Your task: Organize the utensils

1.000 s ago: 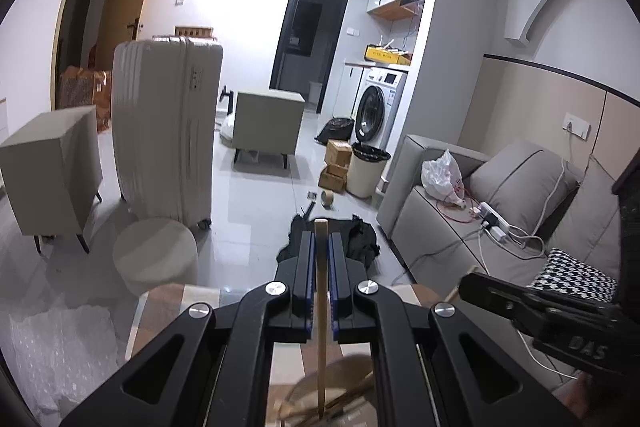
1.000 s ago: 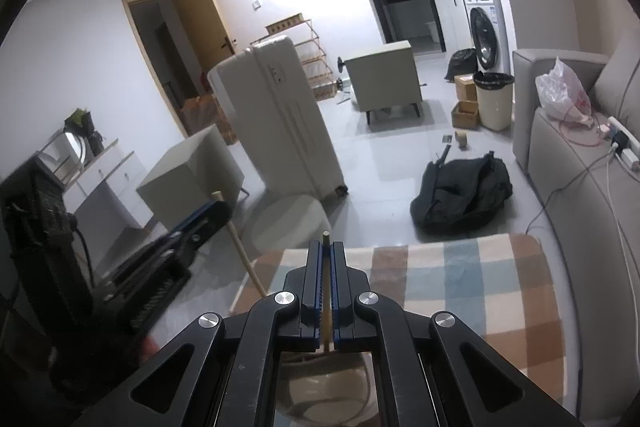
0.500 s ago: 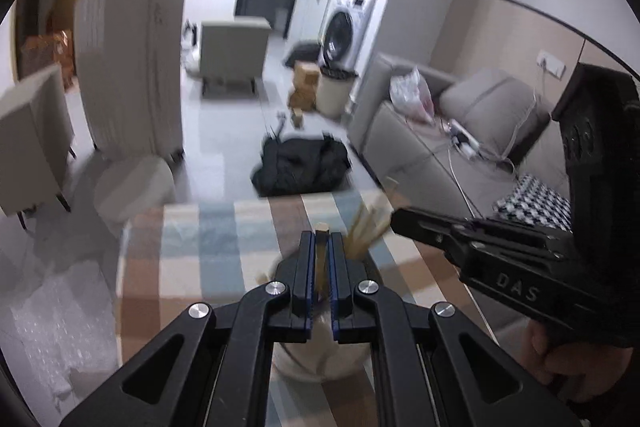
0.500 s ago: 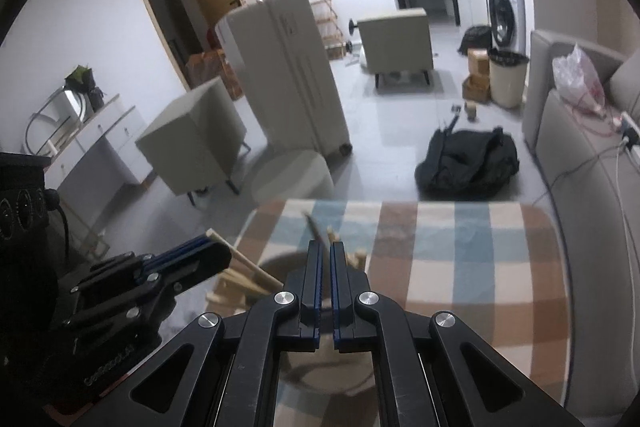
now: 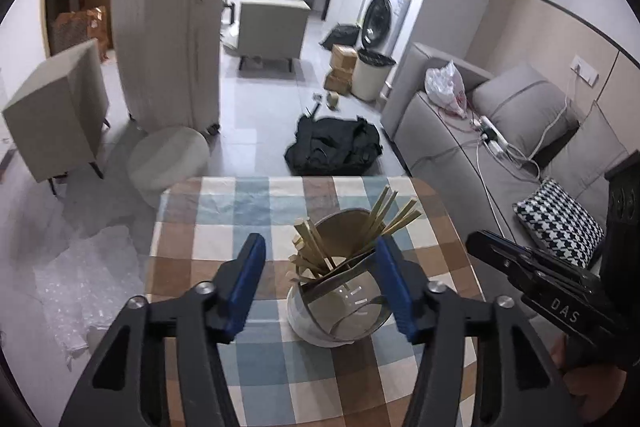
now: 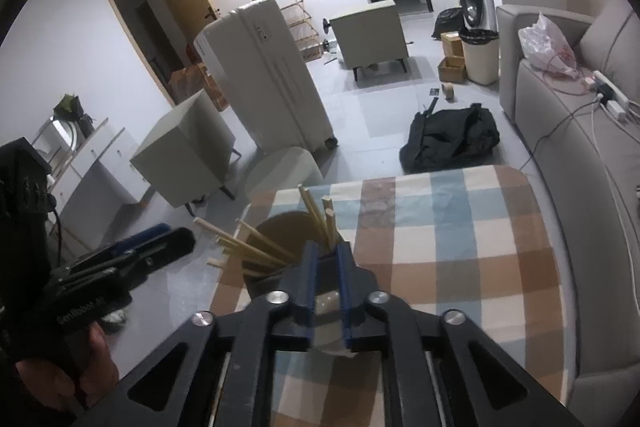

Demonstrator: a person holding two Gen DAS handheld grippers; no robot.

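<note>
A white cup point(image 5: 332, 319) stands on the checked tablecloth point(image 5: 224, 219) and holds several wooden chopsticks point(image 5: 396, 215), a wooden spoon and metal utensils. My left gripper point(image 5: 320, 241) hovers over the cup, its jaws opening wide on either side of it, with no pad touching anything. My right gripper point(image 6: 327, 251) sits close over the same cup point(image 6: 260, 279), its jaws opening by a narrow gap. Chopstick ends point(image 6: 330, 223) rise just beyond its tips, free of the pads. Each gripper shows in the other's view: the right gripper point(image 5: 480, 243) and the left gripper point(image 6: 180, 241).
The small table's far edge point(image 6: 440, 173) drops to a grey floor with a black bag point(image 5: 332, 147), a round stool point(image 5: 168, 159) and a white suitcase point(image 5: 168, 43). A grey sofa point(image 5: 460, 155) runs along the right. Bubble wrap point(image 5: 80, 279) lies at the left.
Both grippers tipped down toward the cup. Each held a single chopstick between shut jaws; both jaws have parted and the chopsticks now stand in the cup.
</note>
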